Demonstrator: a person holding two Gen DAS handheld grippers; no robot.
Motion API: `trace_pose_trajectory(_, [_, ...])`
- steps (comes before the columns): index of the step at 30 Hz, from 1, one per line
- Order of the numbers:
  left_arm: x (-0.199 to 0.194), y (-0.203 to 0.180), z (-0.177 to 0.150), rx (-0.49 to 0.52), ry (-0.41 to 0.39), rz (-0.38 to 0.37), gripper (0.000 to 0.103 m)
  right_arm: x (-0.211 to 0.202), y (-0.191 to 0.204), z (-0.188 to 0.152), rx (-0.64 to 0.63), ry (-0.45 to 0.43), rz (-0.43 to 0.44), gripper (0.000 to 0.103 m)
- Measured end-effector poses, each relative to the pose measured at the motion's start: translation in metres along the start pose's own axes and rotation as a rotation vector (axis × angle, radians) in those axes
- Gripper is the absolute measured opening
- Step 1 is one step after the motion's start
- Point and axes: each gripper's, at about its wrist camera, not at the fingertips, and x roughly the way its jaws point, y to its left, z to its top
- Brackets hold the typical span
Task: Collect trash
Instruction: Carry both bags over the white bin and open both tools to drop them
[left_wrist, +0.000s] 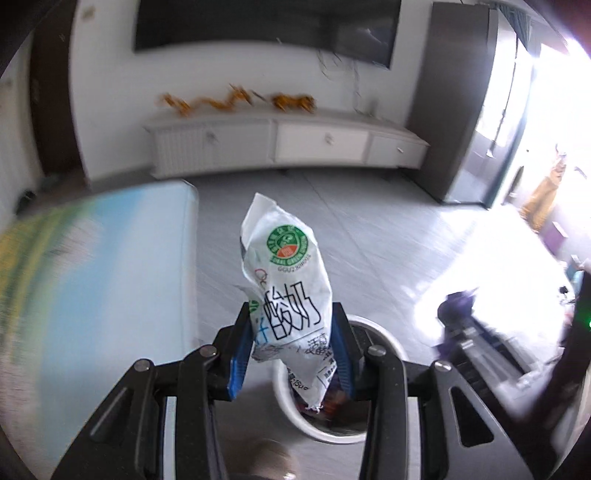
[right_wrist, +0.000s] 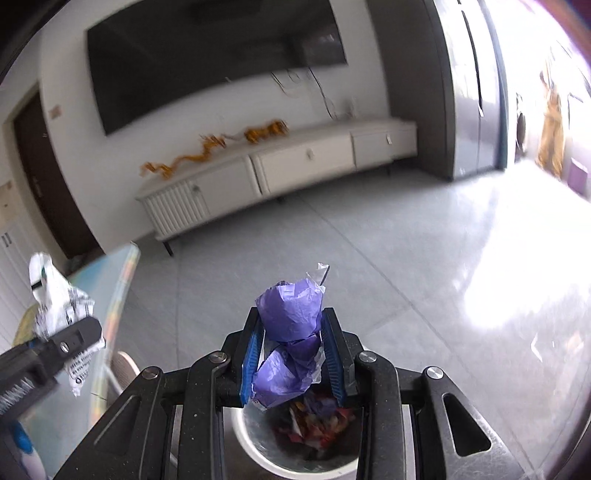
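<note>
Trash here is two light, crumpled pieces. Pinched in the left gripper (left_wrist: 291, 354) is a white yogurt pouch (left_wrist: 286, 291), limp, thin and probably slick, so it is best gripped across its middle, as it is now; its top flops free above the fingers. Clamped between the blue pads of the right gripper (right_wrist: 291, 354) is a wad of purple paper (right_wrist: 290, 317), soft and easily squashed. Both hang just over the white bin (right_wrist: 255, 439) on the floor, already part-filled with wrappers, beside the desk (left_wrist: 110, 277).
</note>
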Motion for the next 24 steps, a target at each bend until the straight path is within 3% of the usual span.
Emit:
trace_pose_trajectory(4, [0.033, -0.013, 0.003, -0.023, 0.08, -0.076, 0.039, 0.038, -0.023, -0.016, 0.044, 0.102, -0.02, 0.03])
trace_pose_trajectory(9, [0.063, -0.022, 0.005, -0.044, 0.119, -0.13, 0.04, 0.068, -0.04, -0.026, 0.069, 0.183, -0.036, 0.032])
trace_pose_trajectory(13, [0.081, -0.021, 0.006, -0.091, 0.156, -0.166, 0.046, 0.084, -0.047, -0.035, 0.079, 0.232, -0.041, 0.033])
trace_pose_trajectory(16, [0.091, -0.02, 0.007, -0.108, 0.175, -0.187, 0.054, 0.092, -0.049, -0.037, 0.088, 0.256, -0.055, 0.043])
trace_pose_trajectory(20, [0.096, -0.017, 0.006, -0.116, 0.193, -0.208, 0.057, 0.098, -0.054, -0.037, 0.104, 0.27, -0.064, 0.055])
trace_pose_trajectory(24, [0.096, -0.018, 0.005, -0.117, 0.195, -0.213, 0.058, 0.095, -0.054, -0.035, 0.105, 0.268, -0.081, 0.057])
